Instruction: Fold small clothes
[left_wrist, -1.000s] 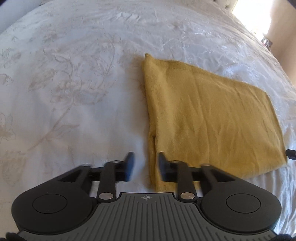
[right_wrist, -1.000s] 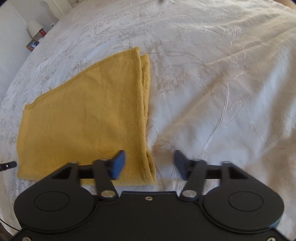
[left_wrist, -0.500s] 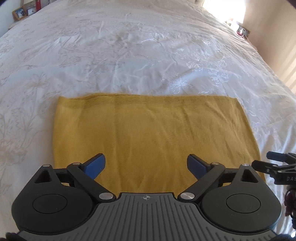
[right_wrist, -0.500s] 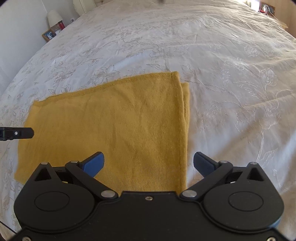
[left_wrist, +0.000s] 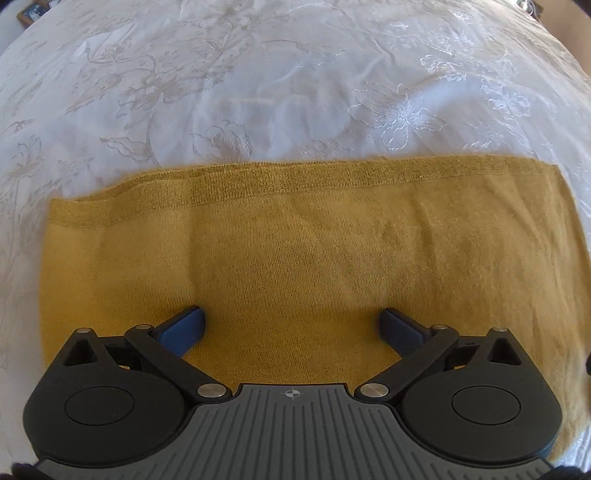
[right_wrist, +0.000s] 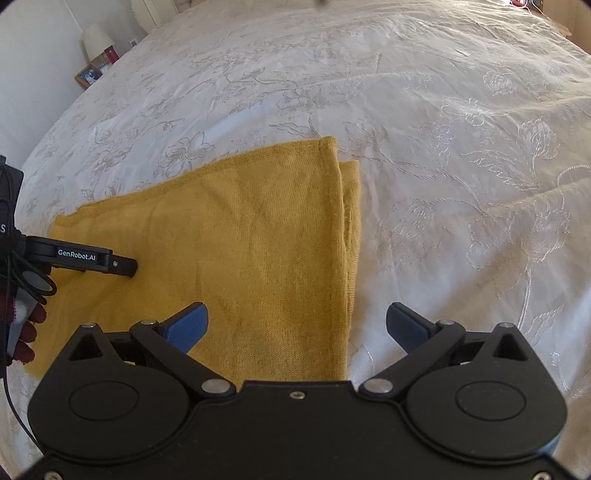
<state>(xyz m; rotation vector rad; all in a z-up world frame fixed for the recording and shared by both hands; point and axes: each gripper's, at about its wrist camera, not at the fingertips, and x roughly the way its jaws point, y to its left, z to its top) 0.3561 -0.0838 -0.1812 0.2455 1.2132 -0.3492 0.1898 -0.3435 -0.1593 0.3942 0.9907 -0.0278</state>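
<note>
A mustard-yellow knit cloth lies folded flat in a rectangle on the white bedspread; it also shows in the right wrist view, with a second layer peeking out along its right edge. My left gripper is open and empty, low over the cloth's near middle. My right gripper is open and empty, straddling the cloth's right edge near its front corner. The left gripper's finger shows in the right wrist view, over the cloth's left part.
The white embroidered bedspread stretches far and right of the cloth. A bedside table with a lamp and a picture frame stands beyond the bed's far left edge.
Both grippers opened wide from a narrower gap. The left gripper swung from the cloth's left edge to its long side and moved closer. The right gripper turned slightly left.
</note>
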